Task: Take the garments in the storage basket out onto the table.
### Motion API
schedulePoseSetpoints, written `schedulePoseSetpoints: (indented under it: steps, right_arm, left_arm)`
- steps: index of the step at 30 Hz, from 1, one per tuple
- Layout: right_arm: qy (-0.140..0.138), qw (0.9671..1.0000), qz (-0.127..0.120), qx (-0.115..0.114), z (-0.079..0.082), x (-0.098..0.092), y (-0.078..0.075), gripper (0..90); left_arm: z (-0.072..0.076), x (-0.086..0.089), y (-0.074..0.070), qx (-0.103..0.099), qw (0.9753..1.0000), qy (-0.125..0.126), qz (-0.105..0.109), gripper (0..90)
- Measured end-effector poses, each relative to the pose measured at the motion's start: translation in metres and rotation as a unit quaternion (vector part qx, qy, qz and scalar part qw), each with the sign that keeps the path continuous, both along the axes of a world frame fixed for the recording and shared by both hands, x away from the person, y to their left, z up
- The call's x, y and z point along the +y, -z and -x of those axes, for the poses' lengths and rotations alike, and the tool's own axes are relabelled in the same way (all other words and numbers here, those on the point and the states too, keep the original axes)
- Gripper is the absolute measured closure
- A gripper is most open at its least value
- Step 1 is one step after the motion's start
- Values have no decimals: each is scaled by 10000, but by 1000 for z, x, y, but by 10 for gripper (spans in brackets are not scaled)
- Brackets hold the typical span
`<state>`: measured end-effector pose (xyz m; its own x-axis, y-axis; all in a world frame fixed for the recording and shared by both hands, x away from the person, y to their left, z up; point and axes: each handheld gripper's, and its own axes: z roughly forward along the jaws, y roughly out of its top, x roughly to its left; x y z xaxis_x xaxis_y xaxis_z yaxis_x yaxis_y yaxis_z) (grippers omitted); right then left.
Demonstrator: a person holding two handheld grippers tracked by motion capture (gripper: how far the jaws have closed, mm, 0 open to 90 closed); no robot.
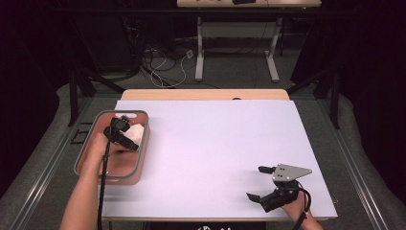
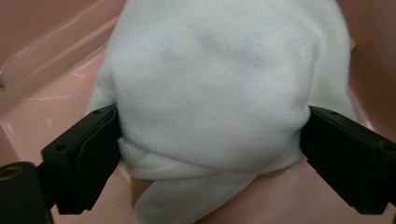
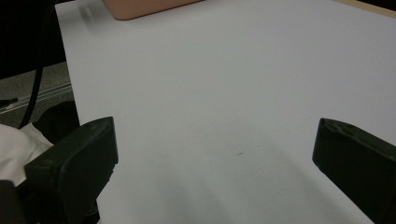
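**White cloth bracketed by the left tool inside the pink tub**

The left tool [image 1: 125, 130] is seen in the high view lowered into a pink tub [image 1: 86, 152] with a grey rim, which stands at the counter's [image 1: 215, 143] left edge, overhanging it slightly. The left forearm is stretched forward from the near edge, and the left hand [image 1: 103, 146] is held over the tub's middle with the tool pointed toward the tub's far end. A black cable is trailed back along the forearm.

In the left gripper view, a bunched white cloth [image 2: 219, 93] is found between the two black jaws. The jaws are spread wide, one at each side of the bundle, and both are pressed against the fabric; whether the cloth is clamped or merely touched cannot be told. The cloth is lying on the tub's pink floor, at its far end, and a fold of it is draped down toward the camera.

The right tool [image 1: 262, 184] is held low near the counter's near right corner, its jaws spread wide apart and nothing between them. It is pointed leftward across the counter, with the grey three-cornered plate on top. The right hand [image 1: 292, 203] is set just inside the near edge. In the right gripper view, bare white counter surface is seen between the jaws, and a corner of the pink tub is visible at the far side.
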<state>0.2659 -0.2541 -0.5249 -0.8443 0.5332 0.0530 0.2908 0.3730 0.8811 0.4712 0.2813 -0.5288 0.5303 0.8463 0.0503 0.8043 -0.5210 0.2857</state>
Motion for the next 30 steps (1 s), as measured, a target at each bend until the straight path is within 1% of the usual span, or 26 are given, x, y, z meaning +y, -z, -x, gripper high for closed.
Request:
schedulePoseSetpoints:
  steps: [4,5,9,12,16,17,18,21,25,28,30]
  right_arm:
    - [5,10000,-15,-7,1,0,0,0]
    - [5,10000,-15,-7,1,0,0,0]
    - [5,10000,-14,-11,0,0,0,0]
    - [14,10000,2,-3,0,0,0,0]
    - [24,10000,23,5,-1,1,0,0]
    - [24,10000,23,5,-1,1,0,0]
    - [24,10000,22,11,-1,2,0,0]
    - [26,10000,34,19,-1,2,1,0]
    - [44,10000,38,7,-1,2,0,0]
    - [50,10000,37,15,-2,2,1,0]
    - [46,10000,49,24,-2,2,1,0]
  left_arm:
    - [1,-1,-2,13,10000,-13,4,135]
    - [1,-1,-2,-1,10000,-17,16,135]
    - [2,1,-4,-56,10000,5,-1,214]
    - [3,3,-5,-150,9999,0,5,289]
    - [4,5,-5,-220,9997,-28,37,381]
    - [4,6,-6,-252,9997,-31,44,381]
    - [4,7,-6,-274,9996,-38,35,430]
    - [5,8,-6,-362,9993,-73,6,490]
    - [5,9,-6,-414,9991,-77,-7,522]
    - [6,6,-7,-512,9986,-98,-109,517]
    - [8,7,-6,-568,9983,-85,-80,520]
